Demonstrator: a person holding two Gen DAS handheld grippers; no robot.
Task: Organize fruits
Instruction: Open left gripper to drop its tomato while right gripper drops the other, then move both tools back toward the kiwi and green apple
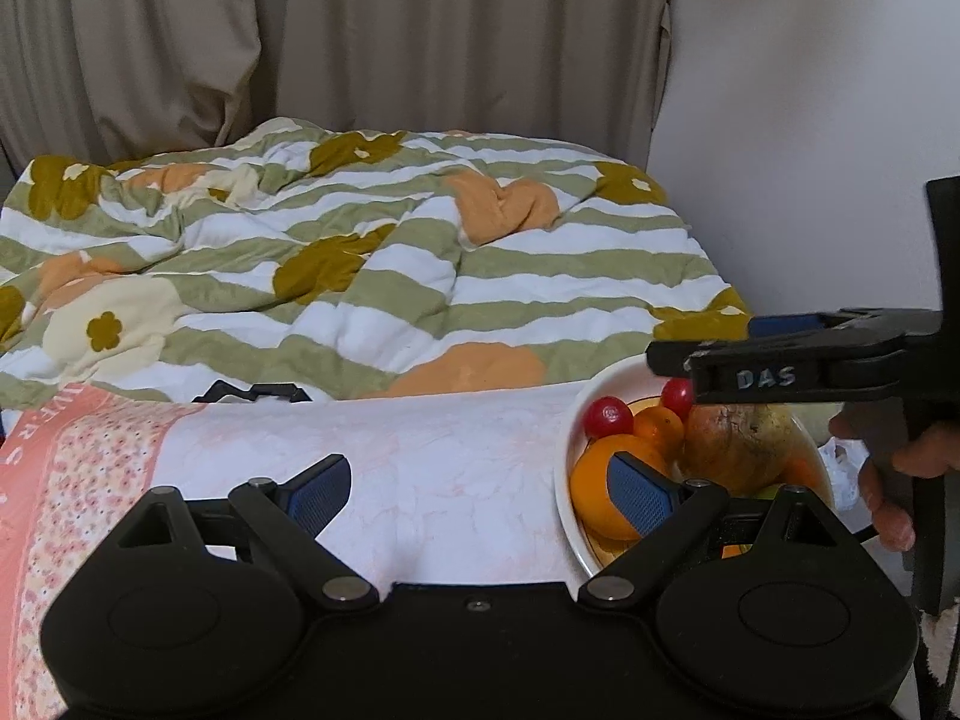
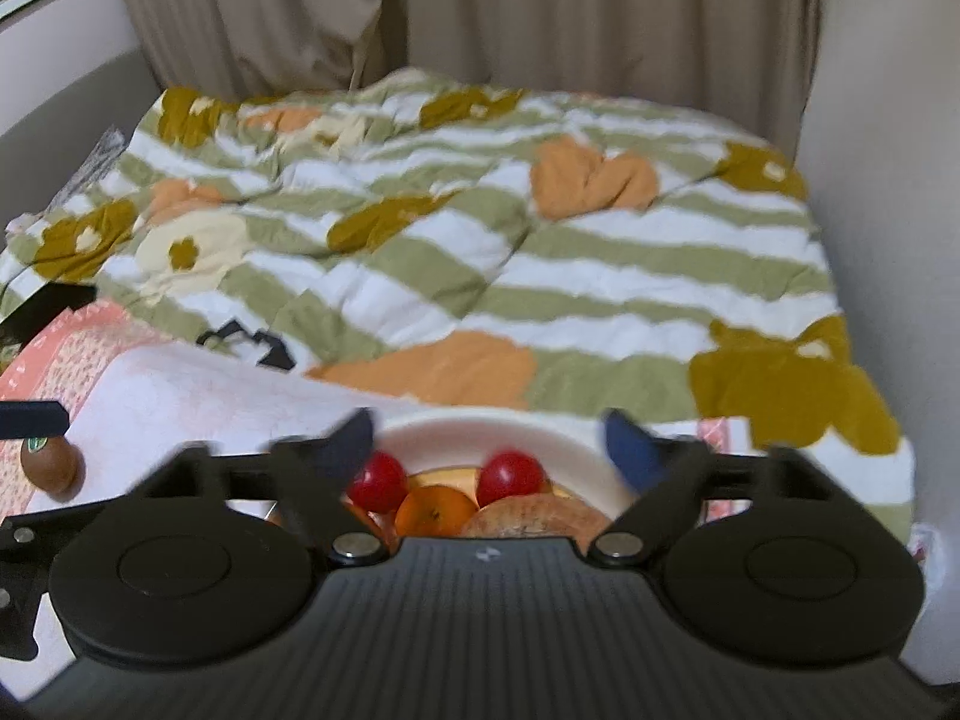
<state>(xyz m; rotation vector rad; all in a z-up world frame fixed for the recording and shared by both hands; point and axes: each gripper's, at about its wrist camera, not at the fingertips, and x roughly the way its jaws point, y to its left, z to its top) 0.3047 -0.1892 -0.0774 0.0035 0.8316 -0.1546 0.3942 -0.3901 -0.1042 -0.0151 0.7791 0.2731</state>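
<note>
A white bowl (image 1: pixel 576 420) sits on the table at the right, holding two red cherry tomatoes (image 1: pixel 608 417), oranges (image 1: pixel 591 492) and a brownish mango (image 1: pixel 738 444). My left gripper (image 1: pixel 480 486) is open and empty over the tablecloth, its right finger in front of the bowl. My right gripper (image 2: pixel 489 444) is open and empty above the bowl (image 2: pixel 564 438), with the tomatoes (image 2: pixel 510 476) and a small orange (image 2: pixel 435 513) between its fingers. It also shows from the side in the left wrist view (image 1: pixel 780 360). A brown kiwi (image 2: pixel 48 465) lies on the table at the left.
The table has a white and pink floral cloth (image 1: pixel 420 468). Behind it is a bed with a striped flowered quilt (image 1: pixel 360 252), beige curtains (image 1: pixel 360 30) and a white wall at the right. A black object (image 1: pixel 252 393) lies at the table's far edge.
</note>
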